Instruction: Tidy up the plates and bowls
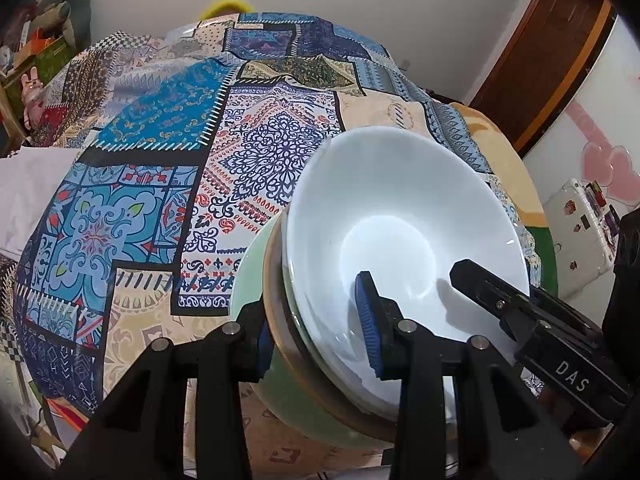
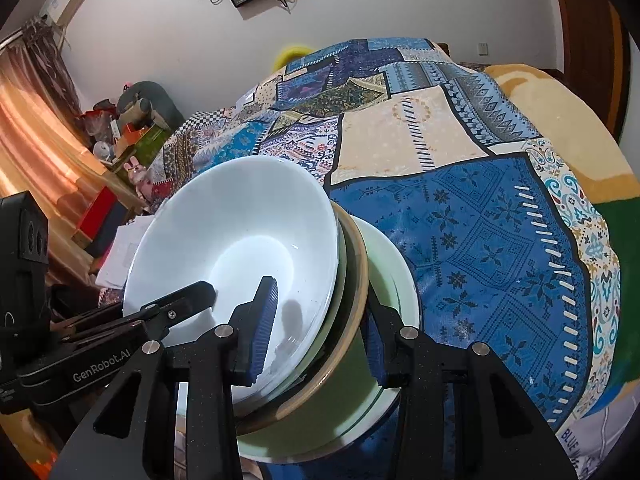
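Observation:
A stack of dishes is held between both grippers over a patchwork cloth (image 1: pixel 160 128). A white bowl (image 1: pixel 400 220) (image 2: pixel 240 232) sits on top, nested in a tan-rimmed dish (image 1: pixel 276 312) (image 2: pixel 356 280), which rests on a pale green plate (image 1: pixel 250 276) (image 2: pixel 396 272). My left gripper (image 1: pixel 316 336) is shut on the stack's near rim, with one blue pad inside the white bowl and the other under the green plate. My right gripper (image 2: pixel 320 336) clamps the opposite rim the same way. Each gripper's black finger shows in the other view, the right gripper (image 1: pixel 472 276) and the left gripper (image 2: pixel 200 292).
The patchwork cloth (image 2: pixel 480 240) stretches far ahead, with a yellow-green blanket (image 2: pixel 580 168) at its right edge. Boxes and toys (image 2: pixel 132 136) pile up at the left by a curtain. A wooden door (image 1: pixel 552 48) and a white stickered case (image 1: pixel 576 232) stand to the right.

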Motion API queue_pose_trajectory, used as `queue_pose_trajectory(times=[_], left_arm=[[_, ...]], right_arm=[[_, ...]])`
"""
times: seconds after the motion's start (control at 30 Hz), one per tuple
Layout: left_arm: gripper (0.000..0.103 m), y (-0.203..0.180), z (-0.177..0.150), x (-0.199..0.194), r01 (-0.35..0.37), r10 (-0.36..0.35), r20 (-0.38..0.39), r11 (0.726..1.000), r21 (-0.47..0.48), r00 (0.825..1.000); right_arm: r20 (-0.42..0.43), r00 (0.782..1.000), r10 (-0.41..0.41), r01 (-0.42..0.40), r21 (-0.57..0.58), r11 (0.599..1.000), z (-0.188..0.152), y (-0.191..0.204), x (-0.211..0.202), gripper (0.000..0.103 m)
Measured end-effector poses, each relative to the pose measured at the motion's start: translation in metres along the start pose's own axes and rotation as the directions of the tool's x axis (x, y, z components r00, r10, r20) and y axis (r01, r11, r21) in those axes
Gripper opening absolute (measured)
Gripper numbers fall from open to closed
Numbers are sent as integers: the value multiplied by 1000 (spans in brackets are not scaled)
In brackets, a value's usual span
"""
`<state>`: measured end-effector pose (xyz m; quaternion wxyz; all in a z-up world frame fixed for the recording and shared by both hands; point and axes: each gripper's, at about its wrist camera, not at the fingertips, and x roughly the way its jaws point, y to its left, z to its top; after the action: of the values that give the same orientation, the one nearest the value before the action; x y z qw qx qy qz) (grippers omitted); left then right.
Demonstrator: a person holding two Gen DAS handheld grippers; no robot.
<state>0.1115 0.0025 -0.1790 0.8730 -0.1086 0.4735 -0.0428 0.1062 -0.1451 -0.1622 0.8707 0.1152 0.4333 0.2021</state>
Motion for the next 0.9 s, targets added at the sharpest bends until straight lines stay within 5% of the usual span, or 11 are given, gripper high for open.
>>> queue_pose_trajectory(times=[0.3, 0.77, 0.9], left_arm=[[37, 4, -2, 2, 17, -17, -4, 1000, -1, 1000], [39, -5, -7, -23, -65, 62, 63, 996, 59, 996], [50, -8, -5, -48, -82, 73, 137, 995, 64, 988]], right_arm=[[2, 1000, 1, -1, -31, 1000, -2, 2, 2, 37], [56, 998, -22, 25, -56, 998, -1, 4, -24, 42], [121, 993, -11, 21, -76, 997, 4, 10, -47, 45]])
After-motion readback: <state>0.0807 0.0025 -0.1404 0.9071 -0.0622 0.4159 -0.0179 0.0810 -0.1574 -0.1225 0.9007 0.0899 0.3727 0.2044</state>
